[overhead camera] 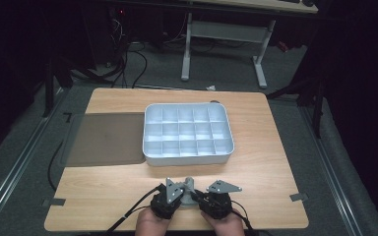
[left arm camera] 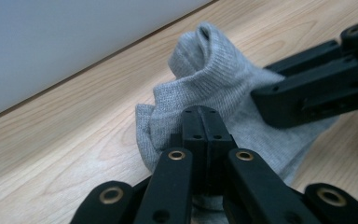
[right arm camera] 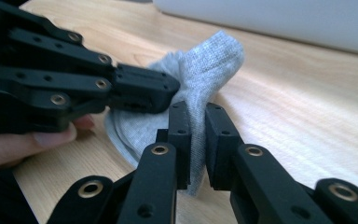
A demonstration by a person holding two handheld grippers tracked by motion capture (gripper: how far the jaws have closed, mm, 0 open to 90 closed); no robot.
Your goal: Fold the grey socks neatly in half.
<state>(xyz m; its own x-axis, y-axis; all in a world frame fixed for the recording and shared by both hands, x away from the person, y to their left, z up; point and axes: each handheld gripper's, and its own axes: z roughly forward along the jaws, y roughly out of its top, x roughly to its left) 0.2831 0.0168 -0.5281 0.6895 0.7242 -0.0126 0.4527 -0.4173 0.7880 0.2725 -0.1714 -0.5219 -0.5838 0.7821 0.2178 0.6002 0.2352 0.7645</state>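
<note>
Sock grey, bunched at lower centre of high view, near table edge, below tray | my left gripper jaws together, pinching its fabric | my right gripper clamped on a fold, I judge to spread it between both.

Light wood desk w/ a white compartment tray at centre, 3 rows of cells. Left of it, touching, a dark grey mat, poss. a lid. Behind the desk: white-legged table frame, black cables on grey floor.
</note>
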